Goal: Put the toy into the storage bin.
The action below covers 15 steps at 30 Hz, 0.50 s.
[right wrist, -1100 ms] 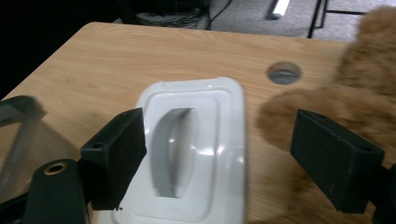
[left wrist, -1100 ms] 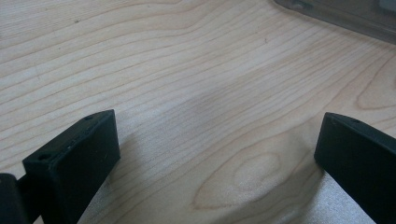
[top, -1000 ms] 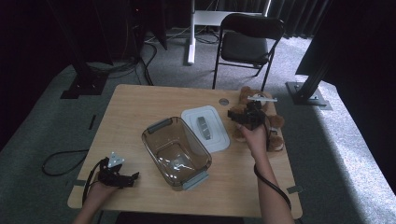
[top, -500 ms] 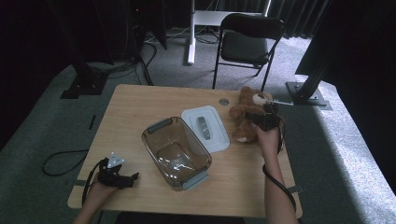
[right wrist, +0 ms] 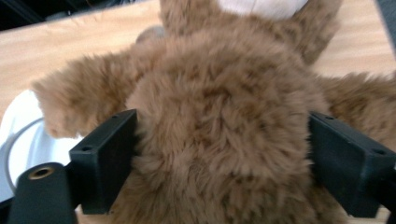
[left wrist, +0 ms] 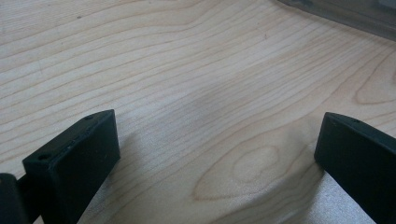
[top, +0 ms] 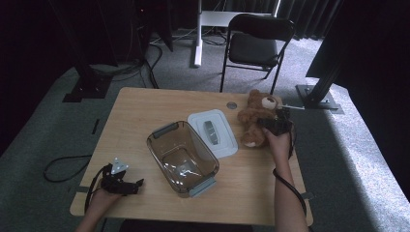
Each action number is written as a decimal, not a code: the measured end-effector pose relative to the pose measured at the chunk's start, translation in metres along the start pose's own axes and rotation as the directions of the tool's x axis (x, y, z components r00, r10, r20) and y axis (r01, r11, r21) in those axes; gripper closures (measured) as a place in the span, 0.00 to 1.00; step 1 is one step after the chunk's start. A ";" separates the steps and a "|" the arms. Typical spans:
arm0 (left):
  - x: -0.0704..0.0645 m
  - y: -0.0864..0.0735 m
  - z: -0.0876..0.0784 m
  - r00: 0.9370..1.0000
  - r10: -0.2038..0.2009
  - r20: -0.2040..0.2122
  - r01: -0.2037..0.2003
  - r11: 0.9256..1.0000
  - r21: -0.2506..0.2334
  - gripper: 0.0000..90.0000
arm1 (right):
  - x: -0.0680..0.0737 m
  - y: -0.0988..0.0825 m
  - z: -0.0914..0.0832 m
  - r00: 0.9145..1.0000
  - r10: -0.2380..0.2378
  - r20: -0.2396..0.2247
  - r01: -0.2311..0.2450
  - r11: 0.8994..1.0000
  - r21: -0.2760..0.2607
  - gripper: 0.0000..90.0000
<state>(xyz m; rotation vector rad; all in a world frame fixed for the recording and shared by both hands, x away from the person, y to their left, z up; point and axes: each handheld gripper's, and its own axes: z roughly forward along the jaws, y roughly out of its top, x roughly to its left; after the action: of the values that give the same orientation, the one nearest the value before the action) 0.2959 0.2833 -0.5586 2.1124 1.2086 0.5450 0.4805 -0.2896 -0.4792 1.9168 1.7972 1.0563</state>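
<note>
Bear: we see the brown teddy bear (top: pixel 256 121) lying at about 2 o'clock on the bench (top: pixel 145 111), head toward the far edge, one paw touching the white lid's near corner.
Right gripper: our right gripper (top: pixel 274 126) sits over the bear's body at the 3 o'clock side of the bench; in the right gripper view (right wrist: pixel 219 154) its two black fingers (right wrist: pixel 105 158) stand on either side of the furry belly.
Right fingers: spread as wide as they go and just been opening further, with the bear's body between them; the fur brushes both inner faces, but we cannot call it a squeeze (the pile bulges freely past the pads).
Left gripper: our left gripper (top: pixel 121 181) lies at about 8 o'clock near the bench's front edge, the hand on it.
Left fingers: wide apart in the left gripper view (left wrist: pixel 210 172), with bare wood grain between them and nothing held.
Container: a clear plastic tub (top: pixel 162 140) with grey clip handles stands at the bench's centre, tilted toward 11 o'clock.
Lid: the white lid (top: pixel 198 123) with a grey centre piece lies flat just beside the tub, at 1 o'clock from it, between tub and bear.
Writing: no brand, label or lettering can be read on the bear, tub, lid or grippers.
Beyond the bench: a black folding chair (top: pixel 258 46) stands at 12 o'clock on the grey carpet.
</note>
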 end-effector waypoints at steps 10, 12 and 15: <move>0.000 0.000 0.000 1.000 0.001 -0.001 -0.001 1.000 0.001 0.01 | -0.005 -0.005 0.019 1.000 0.015 -0.008 -0.015 0.996 0.088 0.12; 0.000 0.000 0.000 1.000 0.001 -0.001 -0.001 1.000 0.000 0.01 | -0.001 -0.007 0.021 1.000 -0.009 0.007 0.008 0.995 0.100 0.12; 0.000 0.000 0.000 1.000 0.001 -0.001 -0.001 1.000 0.001 0.01 | 0.004 -0.010 0.026 1.000 -0.027 0.011 0.025 0.992 0.122 0.13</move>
<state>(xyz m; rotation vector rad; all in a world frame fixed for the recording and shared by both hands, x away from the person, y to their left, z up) 0.2954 0.2836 -0.5586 2.1138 1.2083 0.5463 0.4911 -0.2773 -0.5023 1.9586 1.9152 0.9429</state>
